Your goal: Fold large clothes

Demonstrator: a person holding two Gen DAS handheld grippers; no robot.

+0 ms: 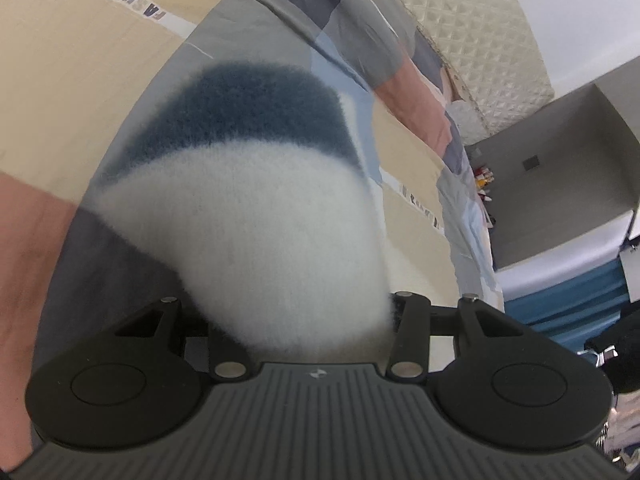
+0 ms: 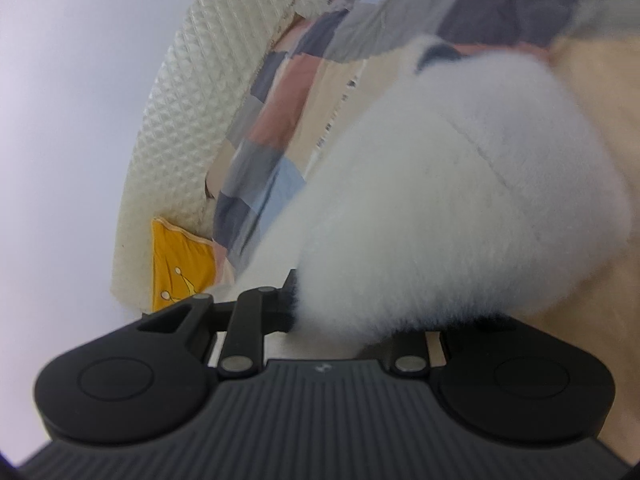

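The left gripper [image 1: 304, 320] and the right gripper [image 2: 340, 320] each pinch the fluffy white-and-blue sweater [image 1: 256, 216], raised over the patchwork bedsheet [image 1: 80, 80]; the fingertips are hidden in fleece.

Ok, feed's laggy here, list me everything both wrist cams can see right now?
fleece garment: one, white with a dark blue band, bunched ahead of both claws, over the bed.
patchwork bedspread: one, beige, pink, grey and blue blocks with lettering, beneath the garment.
quilted headboard: one, cream, along the bed's far edge.
yellow cushion: one, crown print, against the headboard.
small bottles: several, red and yellow, too small to identify, on a ledge beyond the bed.
left claw: black, fingertips buried in the fleece.
right claw: black, fingertips buried in the fleece.
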